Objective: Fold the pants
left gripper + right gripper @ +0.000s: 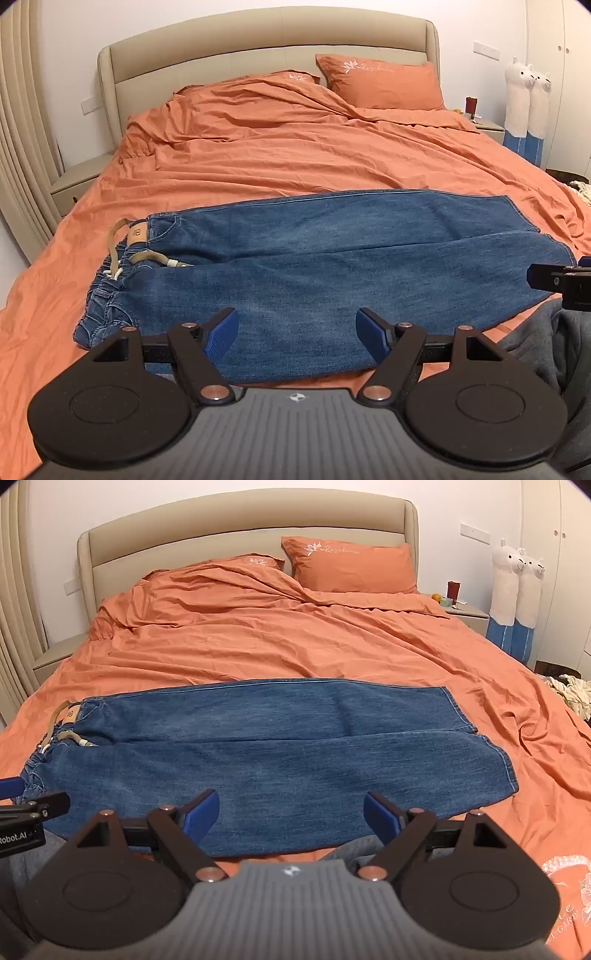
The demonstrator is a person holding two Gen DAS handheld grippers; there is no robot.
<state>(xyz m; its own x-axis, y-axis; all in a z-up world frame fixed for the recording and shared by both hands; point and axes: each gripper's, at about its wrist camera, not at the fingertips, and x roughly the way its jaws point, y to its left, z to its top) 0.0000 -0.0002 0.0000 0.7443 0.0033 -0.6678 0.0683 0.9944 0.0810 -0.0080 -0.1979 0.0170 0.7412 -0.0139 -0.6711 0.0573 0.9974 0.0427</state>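
- Jeans [314, 266]: spread flat across orange duvet [295, 155], waistband left, hems right, both legs side by side.
- Left gripper [297, 332], right gripper [291, 812]: jaws apart, empty, above near leg.
- Best pinched at near edge, carried evenly onto far leg.

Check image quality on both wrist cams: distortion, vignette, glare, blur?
Left wrist view: strong fisheye bowing of the headboard, dark vignette in the corners, soft even light, no glare; jeans sharp. Right wrist view: same bowing and corner vignette, jeans sharp, fingers slightly soft, no motion blur.
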